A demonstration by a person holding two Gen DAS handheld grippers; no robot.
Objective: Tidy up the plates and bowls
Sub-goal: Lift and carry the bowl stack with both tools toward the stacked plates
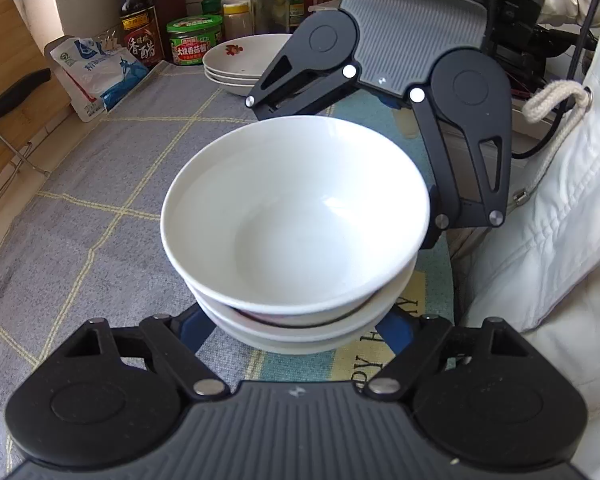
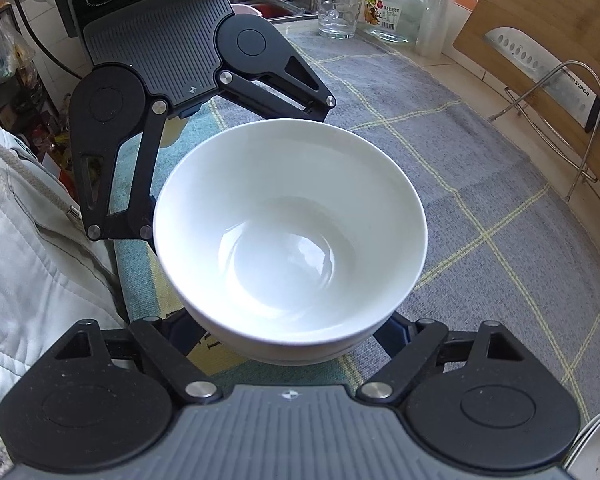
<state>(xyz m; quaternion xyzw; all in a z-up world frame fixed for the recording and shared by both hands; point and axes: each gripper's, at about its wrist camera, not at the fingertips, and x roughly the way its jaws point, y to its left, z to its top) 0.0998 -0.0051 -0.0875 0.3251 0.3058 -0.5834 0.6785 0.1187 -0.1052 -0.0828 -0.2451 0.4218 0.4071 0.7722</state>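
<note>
A stack of white bowls (image 1: 296, 240) sits on the grey checked cloth (image 1: 100, 200) near the counter's front edge, close to the person's pale jacket (image 1: 560, 220), and both grippers bracket it from opposite sides. The left gripper (image 1: 300, 336) has its fingers spread around the lower bowls, blue pads tucked against the sides of the stack — it appears closed on the stack, though the contact itself is hidden under the rims. The right gripper (image 2: 296, 332) mirrors this from the far side, its fingers likewise disappearing beneath the top bowl, seemingly gripping too. The stack lies dead centre between the two, neither hand nearer. A stack of shallow plates (image 1: 244, 64) waits towards the back edge by the sauce jars (image 1: 194, 40) — so any lift probably has to be shared and level.
</note>
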